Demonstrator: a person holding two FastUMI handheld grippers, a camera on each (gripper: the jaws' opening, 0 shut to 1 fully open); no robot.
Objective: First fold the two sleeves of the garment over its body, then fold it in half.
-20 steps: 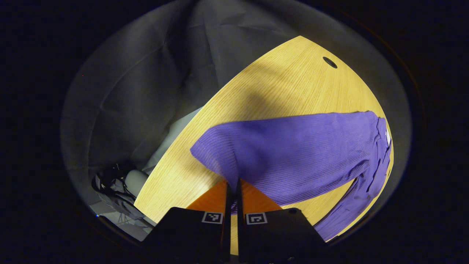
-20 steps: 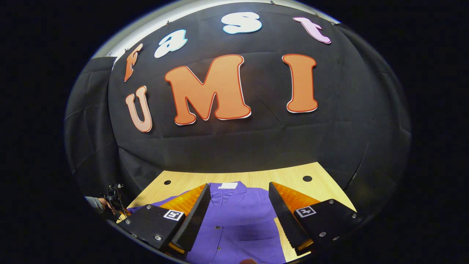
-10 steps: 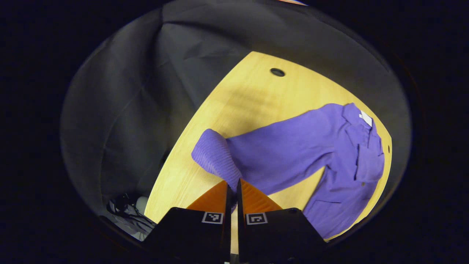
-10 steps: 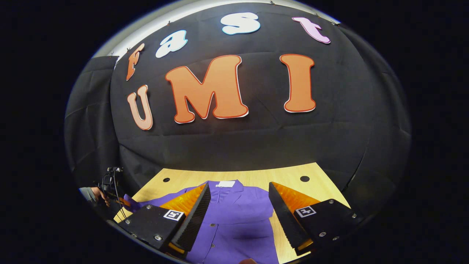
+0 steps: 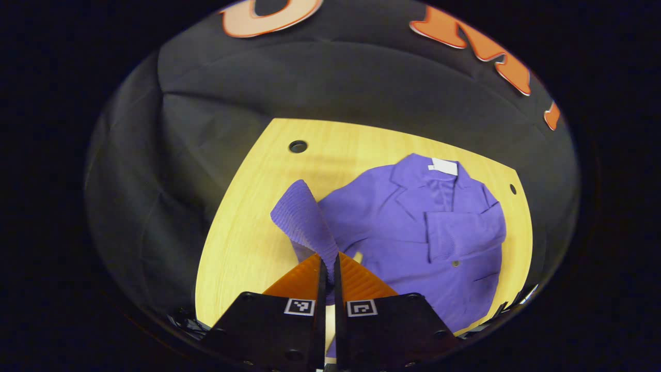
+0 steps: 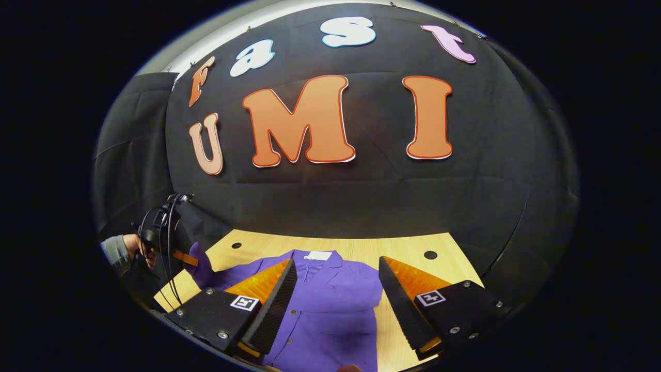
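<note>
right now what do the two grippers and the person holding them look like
Both grippers have black bodies with small square black-and-white tags and orange wedge fingers with black ribbed pads: left gripper, right gripper. Right gripper's body shows silver screws. Black cables loop over the far gripper; the hand holding it wears a grey sleeve.

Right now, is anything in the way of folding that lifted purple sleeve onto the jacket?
Nothing visible is. The left gripper pinches the sleeve above the table, and the jacket beside it lies bare, the other sleeve already folded across.
</note>
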